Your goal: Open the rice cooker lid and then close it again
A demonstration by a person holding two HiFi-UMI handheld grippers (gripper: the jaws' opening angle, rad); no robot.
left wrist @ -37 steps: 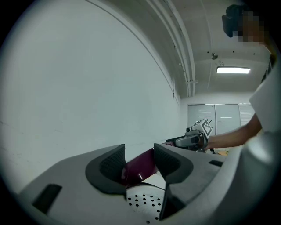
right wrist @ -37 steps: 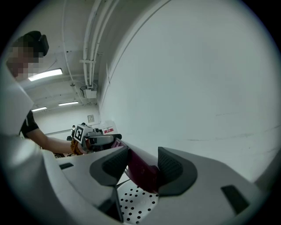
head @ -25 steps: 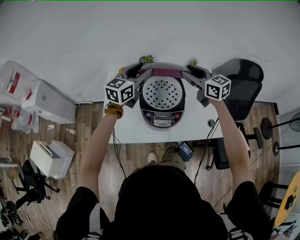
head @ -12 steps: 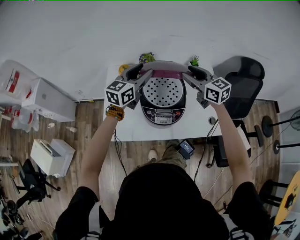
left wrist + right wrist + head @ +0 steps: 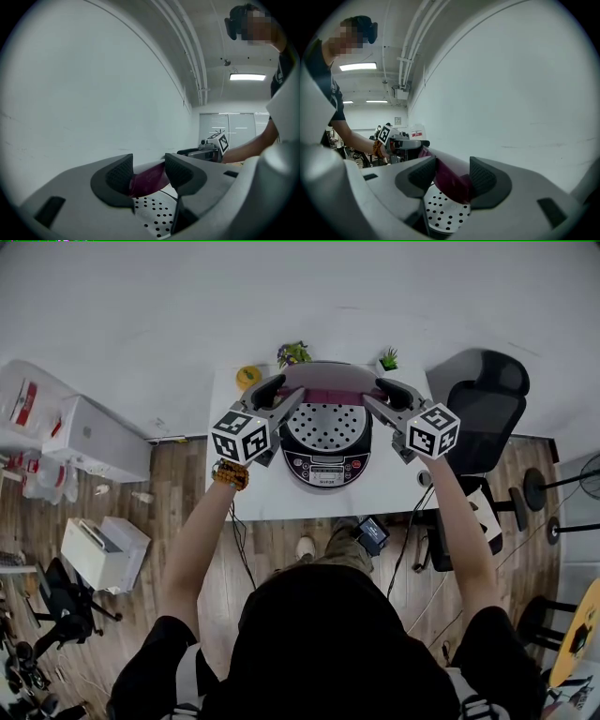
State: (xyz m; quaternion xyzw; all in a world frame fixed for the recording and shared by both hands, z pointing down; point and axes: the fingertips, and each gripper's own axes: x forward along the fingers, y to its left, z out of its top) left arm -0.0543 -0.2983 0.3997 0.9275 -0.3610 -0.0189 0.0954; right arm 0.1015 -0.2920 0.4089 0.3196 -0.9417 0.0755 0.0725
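My left claw [image 5: 277, 390] pinches the lid [image 5: 324, 426] by its purple edge [image 5: 147, 180], on the left side of the rice cooker [image 5: 325, 470]. My right claw [image 5: 384, 390] pinches the same edge on the cooker's right side. The cooker sits on the desk [image 5: 262, 502]. Since a moment ago the lid and both claws have come a little toward me. The lid's dotty inside still shows above the cooker's buttons. I think the opening part is done and the lid is closing now.

Bright ceiling lamp [image 5: 247, 77] lights evenly; fisheye edges darken, background perhaps soft.
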